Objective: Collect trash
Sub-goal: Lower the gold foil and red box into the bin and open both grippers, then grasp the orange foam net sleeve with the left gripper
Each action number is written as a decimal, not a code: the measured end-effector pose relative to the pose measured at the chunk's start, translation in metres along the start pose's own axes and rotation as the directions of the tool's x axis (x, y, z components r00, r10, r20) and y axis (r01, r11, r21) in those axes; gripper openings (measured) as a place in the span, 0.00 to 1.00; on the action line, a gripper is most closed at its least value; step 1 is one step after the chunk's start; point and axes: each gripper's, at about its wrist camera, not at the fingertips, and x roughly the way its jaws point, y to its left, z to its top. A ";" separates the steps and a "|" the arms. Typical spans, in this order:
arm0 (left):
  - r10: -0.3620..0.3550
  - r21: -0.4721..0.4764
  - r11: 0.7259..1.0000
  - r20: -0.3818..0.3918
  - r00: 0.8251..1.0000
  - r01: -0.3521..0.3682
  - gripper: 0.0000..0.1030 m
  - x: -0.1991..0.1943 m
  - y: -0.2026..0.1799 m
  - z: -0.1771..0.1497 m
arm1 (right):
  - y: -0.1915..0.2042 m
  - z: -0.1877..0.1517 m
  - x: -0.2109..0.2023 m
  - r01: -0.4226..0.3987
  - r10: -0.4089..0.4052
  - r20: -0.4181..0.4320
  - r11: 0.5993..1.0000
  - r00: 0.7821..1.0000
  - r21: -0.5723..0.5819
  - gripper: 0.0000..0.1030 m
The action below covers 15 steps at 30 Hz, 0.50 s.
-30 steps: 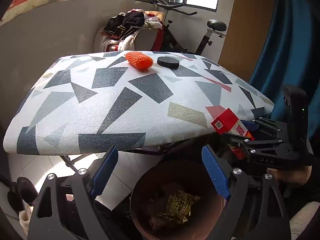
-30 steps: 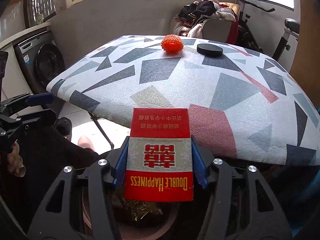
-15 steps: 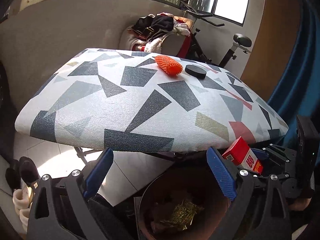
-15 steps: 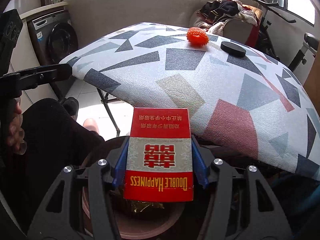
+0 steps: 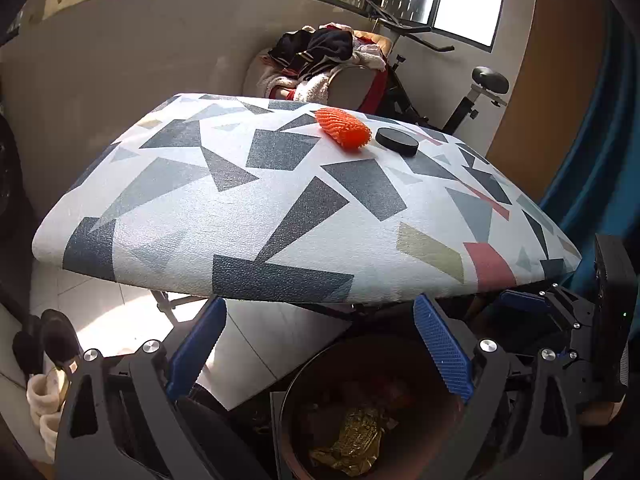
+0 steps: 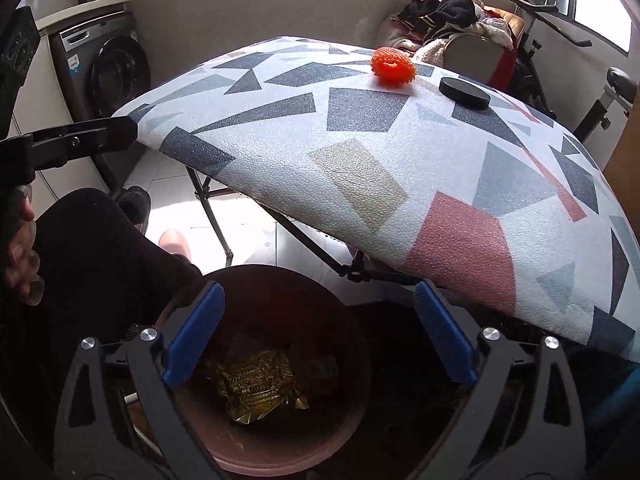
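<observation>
Brown round trash bin (image 6: 280, 452) stands upright on the floor, under the near edge of the patterned table (image 6: 360, 184). Crumpled gold foil wrapper (image 6: 256, 384) lies inside on its bottom. Orange foam fruit net (image 5: 343, 132) lies on the table's far side, black round lid (image 5: 397, 141) just beside it.

Left tool (image 5: 318, 344) wide open, nothing between its blue pads (image 5: 442, 350); brown bin (image 5: 376, 412) below, gold wrapper (image 5: 352, 444) inside; patterned surface (image 5: 280, 216) ahead, carrying an orange foam net (image 5: 343, 127) just beside a black disc (image 5: 397, 141); right tool (image 5: 560, 312) at the right edge, above the bin's rim.
</observation>
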 end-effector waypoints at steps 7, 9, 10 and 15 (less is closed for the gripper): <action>0.000 -0.002 1.000 -0.001 1.000 0.000 0.90 0.000 0.001 0.001 | -0.010 0.001 0.001 0.020 -0.019 -0.007 0.999 1.000 0.046 0.94; 0.001 -0.008 1.000 0.000 1.000 -0.001 0.90 0.001 0.002 0.002 | -0.016 0.002 0.001 0.027 -0.026 -0.007 0.997 1.000 0.072 0.94; 0.000 -0.013 1.000 0.006 1.000 0.000 0.90 0.001 0.003 0.003 | -0.020 0.003 0.001 0.030 -0.030 -0.006 0.996 1.000 0.087 0.94; 0.003 -0.030 1.000 0.016 1.000 -0.002 0.90 0.004 0.007 0.014 | -0.041 0.010 -0.005 0.045 -0.048 0.017 0.984 0.999 0.173 0.94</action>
